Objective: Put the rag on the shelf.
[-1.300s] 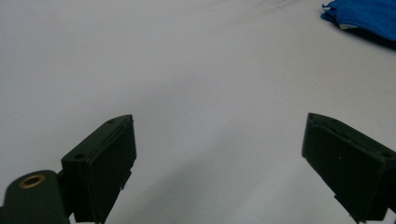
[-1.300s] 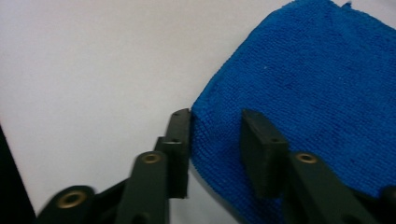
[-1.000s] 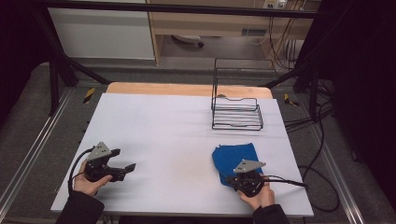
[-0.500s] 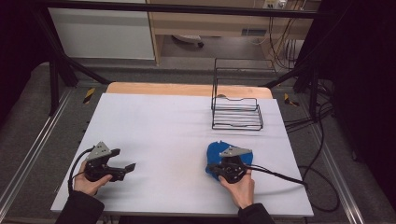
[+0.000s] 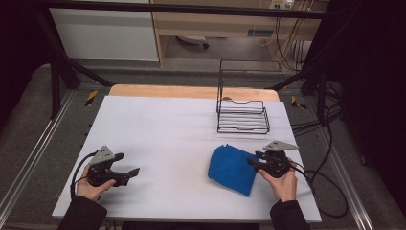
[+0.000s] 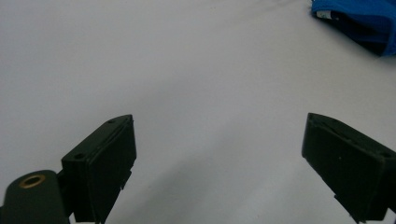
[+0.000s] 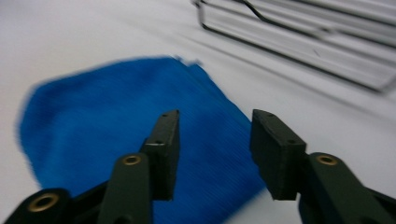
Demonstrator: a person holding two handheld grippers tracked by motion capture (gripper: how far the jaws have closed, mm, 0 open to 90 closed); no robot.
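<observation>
Right gripper (image 5: 253, 162) just opening, over cloth (image 5: 231, 168), empty.

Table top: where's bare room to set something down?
The white table is bare between the left gripper and blue cloth, and across the far left beside the wire rack. Crowded: rack, cloth and right gripper at right.

Blue cloths: one (image 5: 231, 167), folded, lying flat on the white table top (image 5: 167, 129), just beside the right gripper (image 5: 253, 162) at its jaw tips.
Wire racks: one (image 5: 242, 115), black, standing beyond the right gripper, well apart from the left gripper (image 5: 128, 166).
Grippers: two, one in each hand.
Hands: two, the left hand (image 5: 91, 184) and the right hand (image 5: 282, 184).
Tables: one.
Things between either gripper's jaws: none counted; the right jaws have just been opening.
</observation>
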